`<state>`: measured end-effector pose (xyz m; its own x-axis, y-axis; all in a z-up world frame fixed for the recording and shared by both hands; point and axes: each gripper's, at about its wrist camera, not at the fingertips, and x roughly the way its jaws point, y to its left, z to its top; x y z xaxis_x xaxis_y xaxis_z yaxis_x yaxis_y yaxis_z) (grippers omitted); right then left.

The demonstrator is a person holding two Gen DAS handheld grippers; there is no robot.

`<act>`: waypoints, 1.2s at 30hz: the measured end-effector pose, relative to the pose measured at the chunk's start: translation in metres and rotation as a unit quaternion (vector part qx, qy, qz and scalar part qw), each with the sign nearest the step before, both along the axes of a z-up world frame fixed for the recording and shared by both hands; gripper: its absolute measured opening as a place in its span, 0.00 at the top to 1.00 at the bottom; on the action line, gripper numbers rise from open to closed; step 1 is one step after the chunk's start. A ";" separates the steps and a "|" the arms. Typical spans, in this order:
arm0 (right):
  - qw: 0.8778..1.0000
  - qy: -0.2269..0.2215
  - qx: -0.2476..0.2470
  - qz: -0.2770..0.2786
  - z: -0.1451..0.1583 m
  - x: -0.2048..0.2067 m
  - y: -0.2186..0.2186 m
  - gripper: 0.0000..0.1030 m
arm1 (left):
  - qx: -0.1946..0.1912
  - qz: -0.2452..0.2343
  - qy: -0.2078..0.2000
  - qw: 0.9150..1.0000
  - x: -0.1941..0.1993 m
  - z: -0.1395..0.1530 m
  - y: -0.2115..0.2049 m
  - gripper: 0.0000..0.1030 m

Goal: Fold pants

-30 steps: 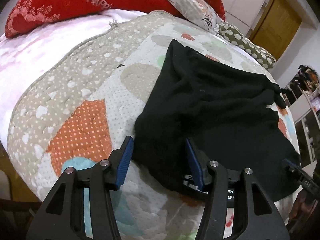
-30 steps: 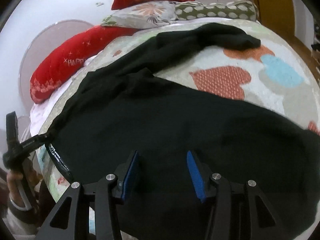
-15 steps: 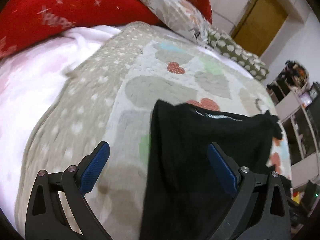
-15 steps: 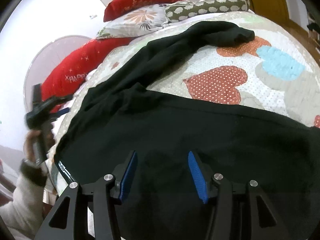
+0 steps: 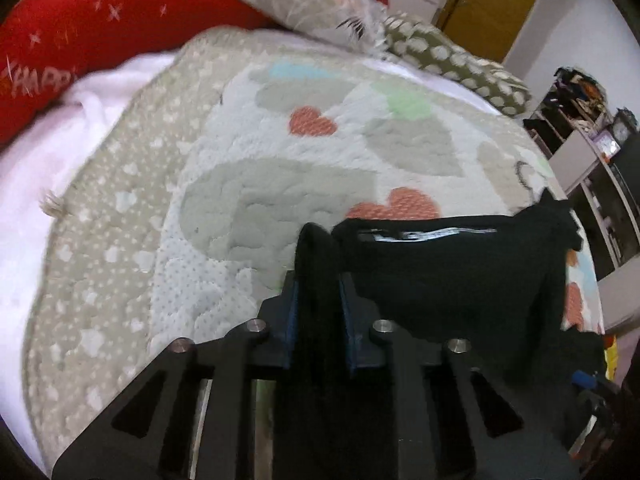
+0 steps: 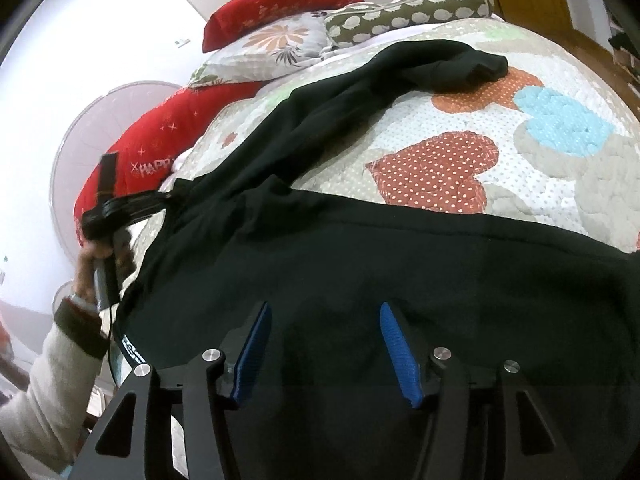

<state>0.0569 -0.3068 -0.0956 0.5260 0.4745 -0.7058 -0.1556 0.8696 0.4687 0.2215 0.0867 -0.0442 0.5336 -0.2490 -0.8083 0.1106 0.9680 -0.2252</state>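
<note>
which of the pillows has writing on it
The long red pillow nearest the left tongs, with white "HAPPY" lettering and stars. The floral pillow, the olive spotted pillow and the other red pillow show none.

The left wrist camera is sitting low and close over the quilt (image 5: 280,184), facing the pillows. The right one is looking across the pants (image 6: 400,264) toward the same pillows, both sharing that bed.

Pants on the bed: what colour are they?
Plain black pants, shown best in the right wrist view.
</note>
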 end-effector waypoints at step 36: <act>0.974 -0.010 0.188 -0.127 -0.001 0.131 -0.081 0.97 | -0.136 -0.038 -0.039 0.989 -0.215 0.001 0.021 0.94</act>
<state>0.1881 -0.3877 -0.0970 0.6725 0.5495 -0.4957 0.0295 0.6493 0.7599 0.0062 0.1078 -0.0428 0.5639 -0.4933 -0.6623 0.2079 0.8610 -0.4643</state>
